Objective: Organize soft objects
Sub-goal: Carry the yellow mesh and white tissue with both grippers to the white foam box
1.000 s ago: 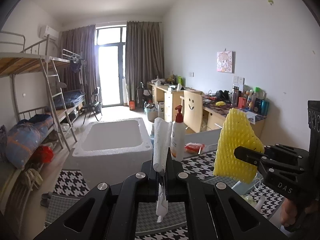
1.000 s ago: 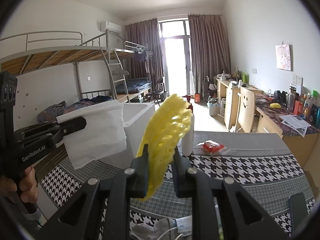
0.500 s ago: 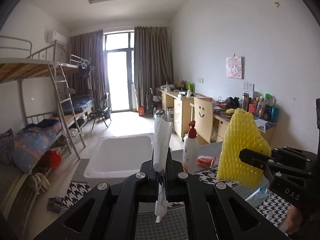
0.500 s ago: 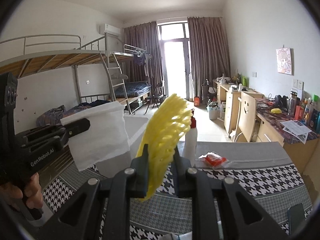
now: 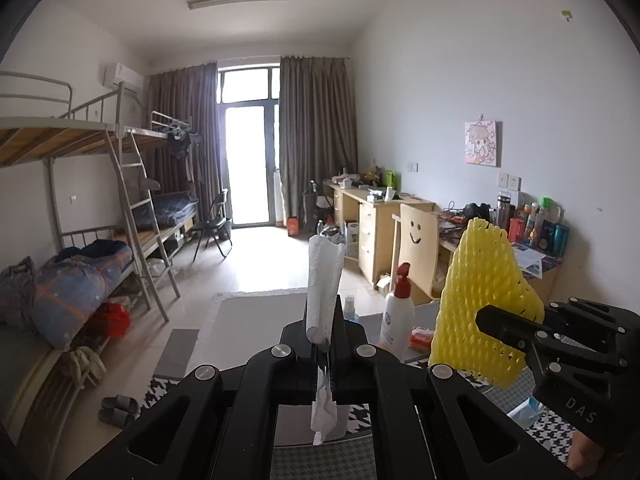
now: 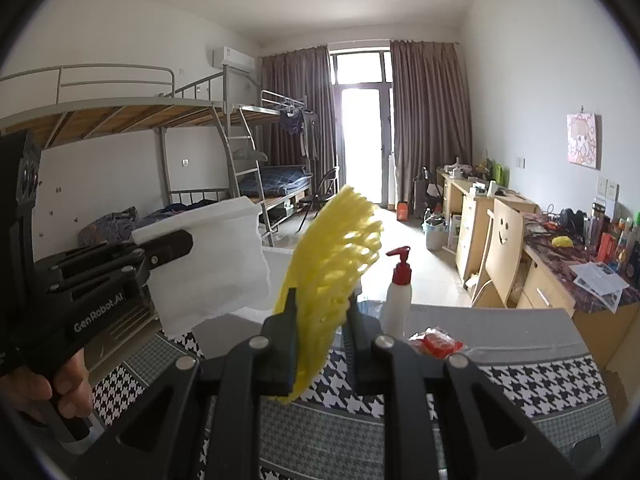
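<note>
Two hand-held black grippers are raised side by side above a table (image 6: 500,384) covered in black-and-white houndstooth cloth. The left gripper (image 5: 323,344) is clamped tight on a thin white foam sheet (image 5: 323,284), which stands upright between its jaws and trails below them; from the right wrist view the sheet (image 6: 212,264) hangs broad and flat from that gripper (image 6: 166,246), whose handle a hand (image 6: 44,384) grasps. The right gripper (image 6: 320,312) pinches a yellow foam net sleeve (image 6: 336,264), the mesh fanning up and out past the fingers; the left wrist view shows the same net (image 5: 480,300) held just right of the sheet. Beyond them, a white pump bottle with a red top (image 6: 398,292) and a red packet (image 6: 438,342) sit on the table, with a white foam box (image 5: 256,320) just past it. Bunk beds (image 6: 200,120) line the left wall.
</note>
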